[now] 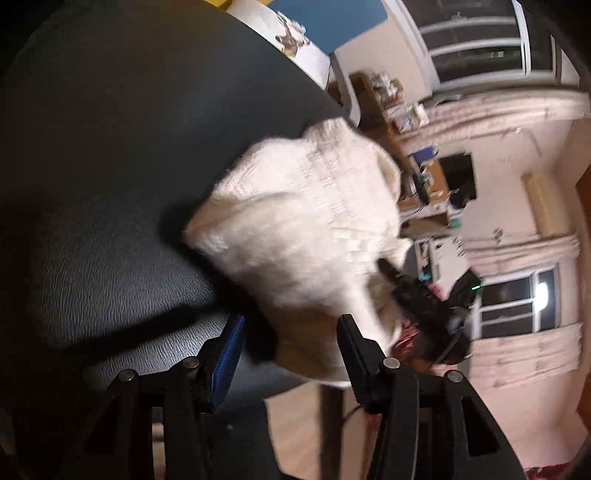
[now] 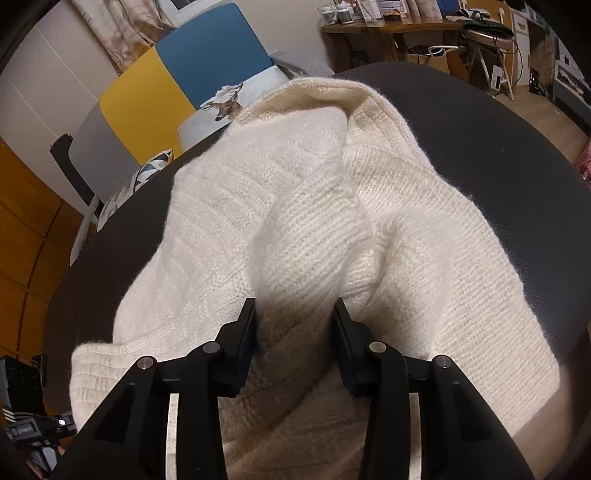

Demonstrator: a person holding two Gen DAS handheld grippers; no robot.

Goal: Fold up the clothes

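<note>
A cream knitted sweater point(image 2: 295, 206) lies bunched on a round black table point(image 2: 498, 155). My right gripper point(image 2: 295, 321) is low over its near part, and a thick raised fold of the knit fills the gap between the two fingers. In the blurred, tilted left wrist view the sweater point(image 1: 303, 206) hangs past the table point(image 1: 110, 147) edge towards the right gripper point(image 1: 413, 291), which bites into its edge. My left gripper point(image 1: 290, 343) stands wide open just short of the sweater's lower hem, at the table's rim.
A blue and yellow chair point(image 2: 207, 48) and a deer-print cushion point(image 2: 225, 103) stand behind the table. A cluttered wooden desk point(image 2: 388, 29) is at the back right. Windows point(image 1: 517, 299) and curtains line the far wall. Wooden floor shows beyond the table's edge.
</note>
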